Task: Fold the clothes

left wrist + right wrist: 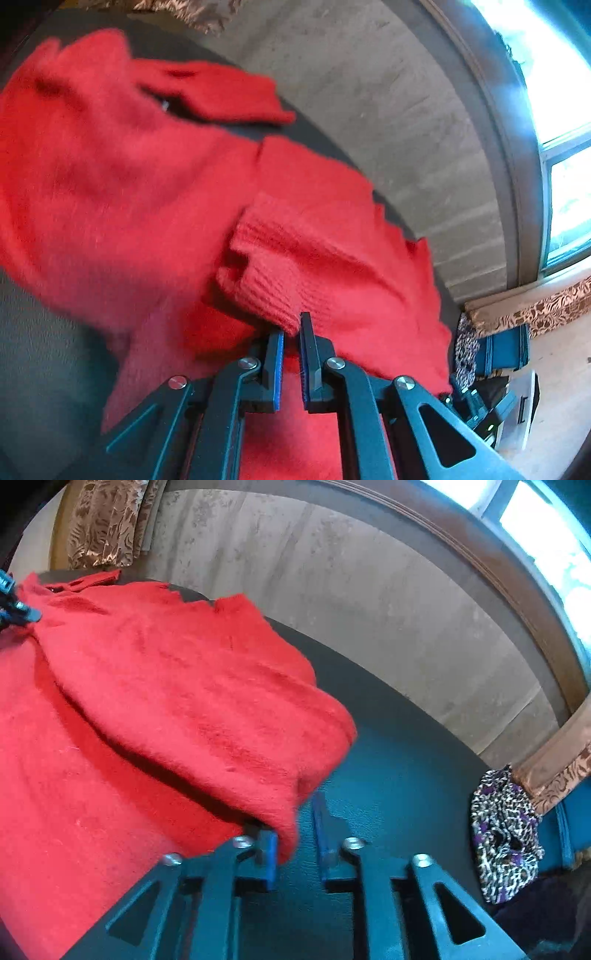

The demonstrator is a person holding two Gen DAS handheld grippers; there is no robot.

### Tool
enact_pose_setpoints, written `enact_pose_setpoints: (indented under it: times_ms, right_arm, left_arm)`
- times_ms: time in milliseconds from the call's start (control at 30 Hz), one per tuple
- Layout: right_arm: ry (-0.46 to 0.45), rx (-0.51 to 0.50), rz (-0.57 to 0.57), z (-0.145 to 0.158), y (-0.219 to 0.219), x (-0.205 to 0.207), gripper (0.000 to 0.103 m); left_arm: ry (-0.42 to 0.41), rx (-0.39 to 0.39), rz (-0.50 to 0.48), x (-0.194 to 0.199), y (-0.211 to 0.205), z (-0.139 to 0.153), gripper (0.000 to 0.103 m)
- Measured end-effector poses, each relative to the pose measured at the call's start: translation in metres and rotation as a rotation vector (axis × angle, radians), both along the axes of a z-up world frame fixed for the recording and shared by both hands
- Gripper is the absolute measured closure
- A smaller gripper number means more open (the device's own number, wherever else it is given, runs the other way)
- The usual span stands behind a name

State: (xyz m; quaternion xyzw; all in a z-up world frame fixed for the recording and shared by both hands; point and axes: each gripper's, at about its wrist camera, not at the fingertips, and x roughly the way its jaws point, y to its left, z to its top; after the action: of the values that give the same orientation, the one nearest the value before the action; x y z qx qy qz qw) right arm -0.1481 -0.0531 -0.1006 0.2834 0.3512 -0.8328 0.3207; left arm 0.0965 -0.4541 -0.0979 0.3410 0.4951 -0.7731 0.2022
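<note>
Red knit sweater lies spread and partly lifted on the dark worktop, one sleeve flopped out toward the far edge. Left gripper: jaws nearly together, pinching the ribbed cuff. Right gripper: jaws part open, a lifted fold of the sweater's edge hanging between them against the left pad; grip not clearly firm, the other pad looks clear of the cloth. Risks, as judged: the right side may slip out if pulled now, leaving a lopsided fold; the cuff pinch is shallow, so fuzzy knit could slide free; the loose far sleeve may drag or bunch under the body. Patterned cloth sits near the worktop's corner, well apart.
</note>
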Motion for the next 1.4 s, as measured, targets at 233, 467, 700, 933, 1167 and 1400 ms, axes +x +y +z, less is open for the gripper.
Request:
enact_pose_setpoints:
  times_ms: [233,467,700,933,1167,1400]
  right_arm:
    - [-0.099,-0.008,-0.028,0.027,0.039,-0.005,0.010]
    - [-0.155,-0.005,-0.029,0.051,0.024,0.010,0.007]
    - [-0.195,0.207,-0.088,0.047,0.050,0.019,0.007]
    - [-0.481,-0.413,-0.107,0.101,0.089,0.010,0.007]
    - [-0.742,-0.745,-0.197,0.028,0.037,-0.011,0.006]
    - [-0.522,-0.618,-0.282,-0.001,0.016,-0.047,0.021]
  left_arm:
    - [0.033,0.043,0.028,0.022,-0.013,0.005,0.092]
    - [0.060,-0.135,0.076,0.028,-0.007,0.041,0.092]
    - [-0.066,-0.408,-0.152,-0.018,0.033,0.050,0.088]
    - [-0.165,-0.523,-0.207,-0.038,0.058,0.022,0.087]
    - [-0.102,-0.479,-0.070,-0.019,0.058,0.012,0.086]
    - [-0.016,-0.338,0.153,-0.013,0.070,0.006,0.087]
